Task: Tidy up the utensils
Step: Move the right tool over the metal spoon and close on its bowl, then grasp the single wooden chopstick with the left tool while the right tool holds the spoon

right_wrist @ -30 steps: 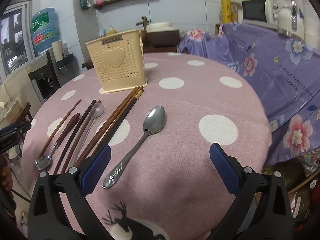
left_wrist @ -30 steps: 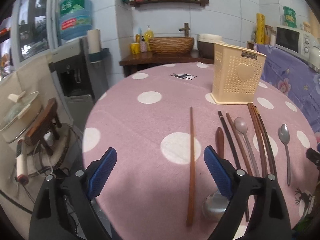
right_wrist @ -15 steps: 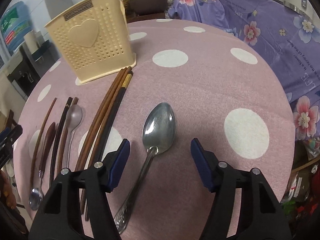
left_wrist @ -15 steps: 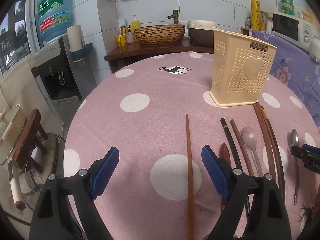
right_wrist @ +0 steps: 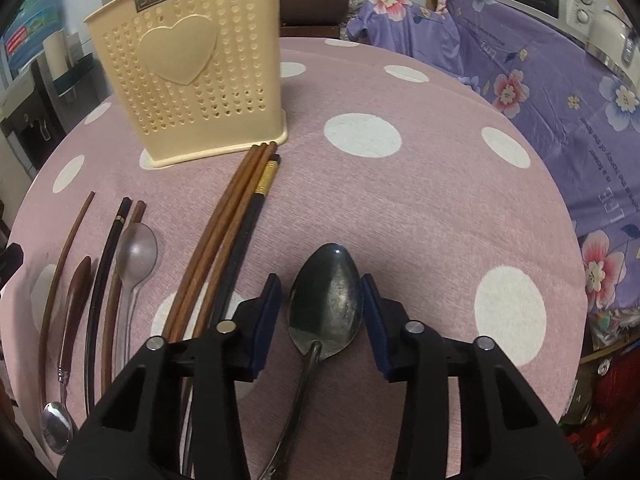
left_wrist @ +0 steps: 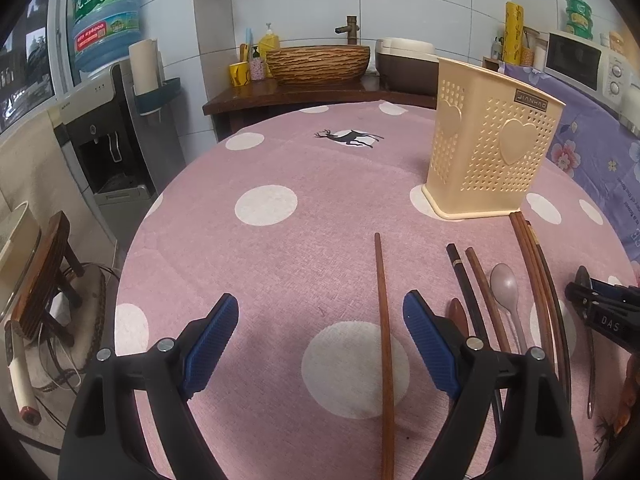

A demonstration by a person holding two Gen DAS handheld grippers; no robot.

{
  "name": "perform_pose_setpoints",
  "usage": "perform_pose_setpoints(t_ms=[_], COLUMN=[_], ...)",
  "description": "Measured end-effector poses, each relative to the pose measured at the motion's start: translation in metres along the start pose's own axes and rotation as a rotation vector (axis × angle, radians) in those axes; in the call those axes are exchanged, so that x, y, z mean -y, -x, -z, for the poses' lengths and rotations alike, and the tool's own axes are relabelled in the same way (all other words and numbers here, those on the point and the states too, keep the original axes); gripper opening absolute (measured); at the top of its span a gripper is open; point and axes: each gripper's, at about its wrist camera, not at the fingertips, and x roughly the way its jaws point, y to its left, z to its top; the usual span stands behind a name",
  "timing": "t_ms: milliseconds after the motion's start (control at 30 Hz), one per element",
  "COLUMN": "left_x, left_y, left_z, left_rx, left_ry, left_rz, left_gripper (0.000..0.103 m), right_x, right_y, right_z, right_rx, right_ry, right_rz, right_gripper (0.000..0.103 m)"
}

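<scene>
A cream perforated utensil holder (right_wrist: pixel 188 68) stands on the pink dotted tablecloth (right_wrist: pixel 400 208); it also shows in the left wrist view (left_wrist: pixel 492 156). My right gripper (right_wrist: pixel 322 312) is low over a large metal spoon (right_wrist: pixel 326 304), its pads either side of the bowl with small gaps. Left of it lie a bundle of brown and black chopsticks (right_wrist: pixel 224 232), a pale spoon (right_wrist: pixel 134 256) and more chopsticks. My left gripper (left_wrist: pixel 320 340) is open and empty above the cloth, with a single brown chopstick (left_wrist: pixel 384 344) just inside its right pad.
A small spoon with a wooden handle (right_wrist: pixel 66 340) lies at the far left. A purple flowered cloth (right_wrist: pixel 560 80) covers furniture right of the table. A water dispenser (left_wrist: pixel 100 120) and a wooden sink counter (left_wrist: pixel 316 88) stand behind the table.
My right gripper has dropped toward the large spoon and narrowed around its bowl. My left gripper has moved forward over the table and stayed open.
</scene>
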Motion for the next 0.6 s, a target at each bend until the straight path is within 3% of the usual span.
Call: perform_pose_setpoints(t_ms=[233,600], left_x=[0.002,0.026], left_y=[-0.005,-0.031], left_z=[-0.003,-0.02], left_rx=[-0.044,-0.154], left_ry=[0.005,-0.019], left_rz=[0.025,0.086], left_gripper=[0.082,0.056], right_x=[0.005,0.009], right_y=[-0.002,-0.001], right_z=[-0.004,-0.003], right_rx=[-0.003,0.017], right_ry=[0.022,0.029], right_rz=[-0.052,-0.092], right_gripper=[0.037,0.037])
